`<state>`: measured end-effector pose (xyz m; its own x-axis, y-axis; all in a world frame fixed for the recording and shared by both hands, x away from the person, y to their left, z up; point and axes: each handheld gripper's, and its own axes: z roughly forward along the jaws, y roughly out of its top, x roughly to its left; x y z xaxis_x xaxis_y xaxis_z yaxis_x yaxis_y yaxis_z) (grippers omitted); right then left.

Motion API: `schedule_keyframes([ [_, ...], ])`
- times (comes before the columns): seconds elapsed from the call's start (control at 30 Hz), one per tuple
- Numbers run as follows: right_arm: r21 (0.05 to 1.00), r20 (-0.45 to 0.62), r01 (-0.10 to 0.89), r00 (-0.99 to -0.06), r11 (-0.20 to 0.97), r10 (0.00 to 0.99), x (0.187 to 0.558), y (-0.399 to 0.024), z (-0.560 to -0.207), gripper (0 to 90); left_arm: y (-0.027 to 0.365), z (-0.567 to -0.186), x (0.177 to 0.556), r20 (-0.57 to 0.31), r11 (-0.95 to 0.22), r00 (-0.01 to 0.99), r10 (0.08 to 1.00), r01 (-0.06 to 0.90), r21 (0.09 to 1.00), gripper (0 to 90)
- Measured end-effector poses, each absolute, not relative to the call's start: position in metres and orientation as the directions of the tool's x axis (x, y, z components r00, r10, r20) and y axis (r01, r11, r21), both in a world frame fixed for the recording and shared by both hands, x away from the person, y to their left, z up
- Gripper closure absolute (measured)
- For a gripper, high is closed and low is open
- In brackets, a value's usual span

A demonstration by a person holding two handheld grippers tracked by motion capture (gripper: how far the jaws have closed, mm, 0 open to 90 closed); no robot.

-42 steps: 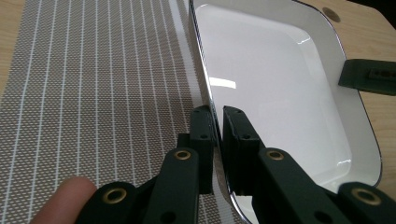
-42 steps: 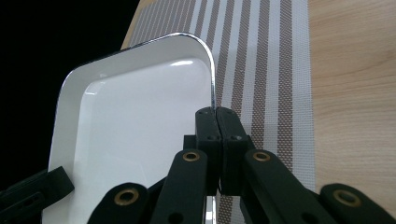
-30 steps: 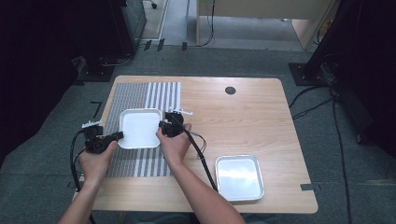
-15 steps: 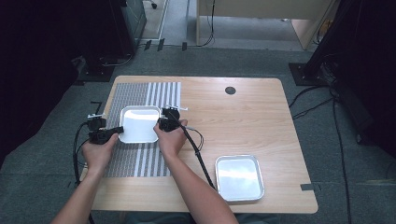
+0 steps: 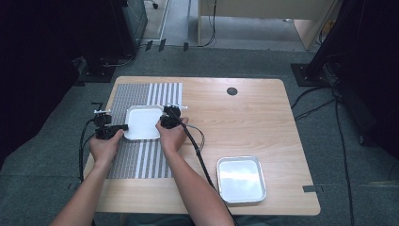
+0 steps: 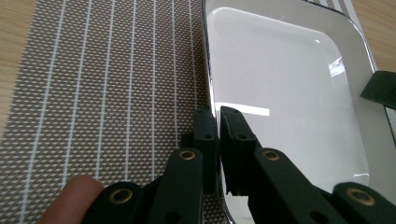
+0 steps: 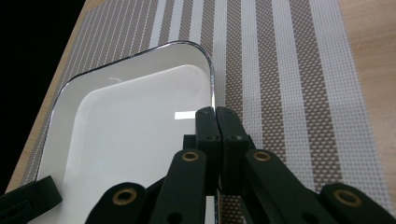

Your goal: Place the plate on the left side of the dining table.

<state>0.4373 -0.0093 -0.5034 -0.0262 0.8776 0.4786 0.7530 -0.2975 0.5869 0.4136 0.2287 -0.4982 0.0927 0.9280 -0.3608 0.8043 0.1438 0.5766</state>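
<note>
Both the left gripper and right gripper are clamped on opposite rims of the square white enamel tray over the striped woven placemat on the desk.

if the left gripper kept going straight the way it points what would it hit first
Probably the right gripper, clamped on the opposite rim of the white square plate that the left gripper grips; between them lies the plate's shallow inside.

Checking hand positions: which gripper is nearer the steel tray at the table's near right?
Right. The right gripper grips the white tray's right rim, nearer the steel tray; the left gripper grips its left rim.
</note>
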Motion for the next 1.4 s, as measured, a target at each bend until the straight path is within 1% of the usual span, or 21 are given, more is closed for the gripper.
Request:
schedule_keyframes([
  [0.1,0.597,0.470,0.748,-0.032,-0.290,0.882,0.440,-0.010,-0.504,89.7,0.229,-0.500,0.415,-0.375,0.161,0.083,0.923,0.802,0.575,85.9],
  [0.23,0.600,0.470,0.746,-0.036,-0.289,0.882,0.442,-0.010,-0.505,89.6,0.228,-0.499,0.418,-0.368,0.158,0.083,0.926,0.801,0.578,86.0],
  [0.27,0.605,0.463,0.744,-0.040,-0.283,0.885,0.443,-0.010,-0.505,89.4,0.227,-0.498,0.421,-0.355,0.146,0.085,0.931,0.804,0.576,85.9],
  [0.4,0.592,0.481,0.750,-0.036,-0.295,0.876,0.445,-0.012,-0.507,88.6,0.226,-0.498,0.424,-0.354,0.143,0.086,0.931,0.808,0.572,85.2],
  [0.6,0.609,0.492,0.741,-0.074,-0.283,0.867,0.448,-0.020,-0.508,78.0,0.224,-0.497,0.423,-0.347,0.137,0.095,0.933,0.797,0.588,73.4],
  [0.63,0.609,0.492,0.741,-0.074,-0.283,0.867,0.448,-0.020,-0.508,78.0,0.224,-0.497,0.423,-0.347,0.137,0.095,0.933,0.797,0.588,72.4],
  [0.67,0.606,0.502,0.742,-0.077,-0.287,0.862,0.449,-0.024,-0.509,76.2,0.226,-0.494,0.422,-0.347,0.143,0.096,0.933,0.786,0.601,71.3],
  [0.77,0.604,0.505,0.743,-0.077,-0.288,0.860,0.448,-0.029,-0.508,76.1,0.228,-0.491,0.420,-0.340,0.148,0.091,0.936,0.775,0.615,70.5],
  [0.83,0.600,0.516,0.743,-0.076,-0.297,0.853,0.448,-0.030,-0.508,76.5,0.228,-0.491,0.420,-0.341,0.150,0.088,0.936,0.776,0.613,72.2],
  [0.9,0.586,0.528,0.756,-0.083,-0.292,0.845,0.446,-0.030,-0.509,78.4,0.226,-0.492,0.420,-0.322,0.128,0.096,0.942,0.785,0.607,74.6],
  [0.97,0.579,0.534,0.762,-0.086,-0.289,0.841,0.445,-0.029,-0.509,79.1,0.224,-0.493,0.420,-0.319,0.122,0.098,0.943,0.788,0.603,78.4],
  [1.0,0.572,0.534,0.773,-0.097,-0.275,0.840,0.443,-0.025,-0.510,82.5,0.221,-0.494,0.420,-0.297,0.102,0.102,0.950,0.795,0.598,80.0],
  [1.03,0.572,0.534,0.773,-0.097,-0.275,0.840,0.443,-0.025,-0.510,82.5,0.221,-0.494,0.420,-0.297,0.102,0.102,0.950,0.795,0.598,84.3],
  [1.07,0.565,0.523,0.780,-0.087,-0.269,0.848,0.441,-0.022,-0.511,84.0,0.221,-0.495,0.422,-0.293,0.100,0.098,0.951,0.800,0.591,85.9],
  [1.13,0.547,0.533,0.787,-0.066,-0.285,0.843,0.440,-0.022,-0.513,86.9,0.223,-0.494,0.423,-0.303,0.113,0.089,0.949,0.800,0.589,87.0],
  [1.17,0.547,0.533,0.787,-0.066,-0.285,0.843,0.440,-0.022,-0.513,86.9,0.223,-0.494,0.423,-0.303,0.113,0.089,0.949,0.800,0.589,87.3],
  [1.2,0.526,0.559,0.793,-0.050,-0.307,0.828,0.439,-0.023,-0.515,86.7,0.223,-0.492,0.425,-0.291,0.103,0.091,0.953,0.802,0.589,87.4],
  [1.3,0.521,0.562,0.795,-0.045,-0.311,0.826,0.439,-0.022,-0.515,86.9,0.222,-0.489,0.428,-0.286,0.106,0.085,0.954,0.798,0.593,87.4],
  [1.4,0.516,0.569,0.795,-0.039,-0.320,0.821,0.439,-0.021,-0.515,86.7,0.223,-0.488,0.429,-0.291,0.107,0.087,0.953,0.799,0.591,84.6],
])
